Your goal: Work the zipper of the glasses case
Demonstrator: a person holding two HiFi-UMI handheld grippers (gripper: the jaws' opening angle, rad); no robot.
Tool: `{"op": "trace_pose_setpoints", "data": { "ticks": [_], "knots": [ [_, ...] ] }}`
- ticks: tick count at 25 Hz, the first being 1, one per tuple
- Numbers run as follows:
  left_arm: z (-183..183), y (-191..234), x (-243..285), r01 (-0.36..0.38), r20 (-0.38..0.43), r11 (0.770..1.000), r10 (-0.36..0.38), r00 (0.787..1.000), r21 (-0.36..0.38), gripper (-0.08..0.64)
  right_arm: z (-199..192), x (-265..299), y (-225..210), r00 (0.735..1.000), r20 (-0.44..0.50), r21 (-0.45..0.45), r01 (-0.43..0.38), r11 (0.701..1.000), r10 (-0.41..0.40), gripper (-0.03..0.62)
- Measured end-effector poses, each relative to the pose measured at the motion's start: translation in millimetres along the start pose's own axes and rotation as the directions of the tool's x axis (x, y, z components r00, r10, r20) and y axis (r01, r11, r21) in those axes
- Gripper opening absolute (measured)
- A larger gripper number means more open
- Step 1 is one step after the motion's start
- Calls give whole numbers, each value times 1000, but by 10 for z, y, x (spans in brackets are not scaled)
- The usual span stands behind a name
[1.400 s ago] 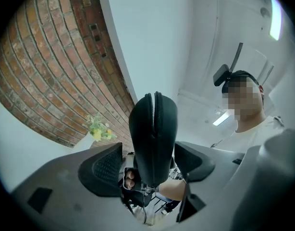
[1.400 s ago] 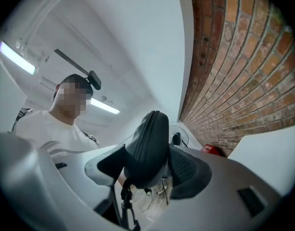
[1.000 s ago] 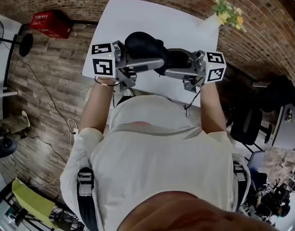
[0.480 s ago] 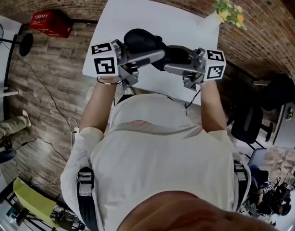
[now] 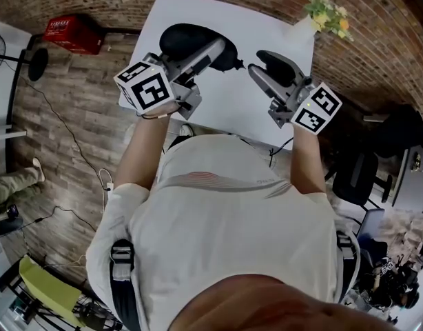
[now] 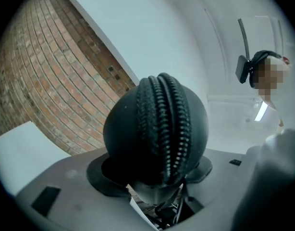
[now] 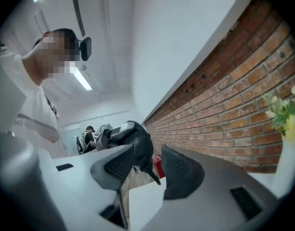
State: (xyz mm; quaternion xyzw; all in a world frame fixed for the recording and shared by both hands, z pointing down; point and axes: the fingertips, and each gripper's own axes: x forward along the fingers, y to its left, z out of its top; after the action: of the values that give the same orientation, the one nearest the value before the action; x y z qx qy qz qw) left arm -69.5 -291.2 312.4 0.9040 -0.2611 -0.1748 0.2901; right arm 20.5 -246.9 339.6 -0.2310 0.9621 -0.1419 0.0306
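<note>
Black and rounded, the glasses case [image 5: 191, 43] sits above the white table [image 5: 198, 12] at the upper middle of the head view, clamped at one end by the left gripper [image 5: 213, 50]. In the left gripper view its pads press both sides of the case, whose zipper teeth [image 6: 169, 124] run straight toward the camera and look meshed there. The right gripper [image 5: 261, 66] stands apart to the right of the case. Its jaws have just been closing to a narrow gap, and nothing lies between them. Seen past them in the right gripper view, the zipper pull [image 7: 152, 173] hangs loose off the near end of the case. One pass along the zipper seems finished or not yet begun. How much of the run is closed cannot be told, and the pull would need catching again for any further stroke.
</note>
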Motion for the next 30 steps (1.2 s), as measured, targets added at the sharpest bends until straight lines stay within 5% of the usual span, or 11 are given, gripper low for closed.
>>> {"op": "trace_pose_setpoints", "data": {
  "ticks": [7, 25, 30],
  "knots": [
    [147, -10, 15, -61, 64, 998, 60, 996, 15, 268, -316, 244, 299, 983, -167, -217, 39, 975, -76, 173],
    [190, -63, -10, -68, 90, 998, 67, 994, 15, 268, -420, 475, 280, 966, -181, -255, 133, 958, -182, 54],
    [150, -13, -15, -88, 92, 996, 87, 992, 14, 268, -460, 463, 216, 951, -201, -337, 160, 928, -237, 54]
  ]
}}
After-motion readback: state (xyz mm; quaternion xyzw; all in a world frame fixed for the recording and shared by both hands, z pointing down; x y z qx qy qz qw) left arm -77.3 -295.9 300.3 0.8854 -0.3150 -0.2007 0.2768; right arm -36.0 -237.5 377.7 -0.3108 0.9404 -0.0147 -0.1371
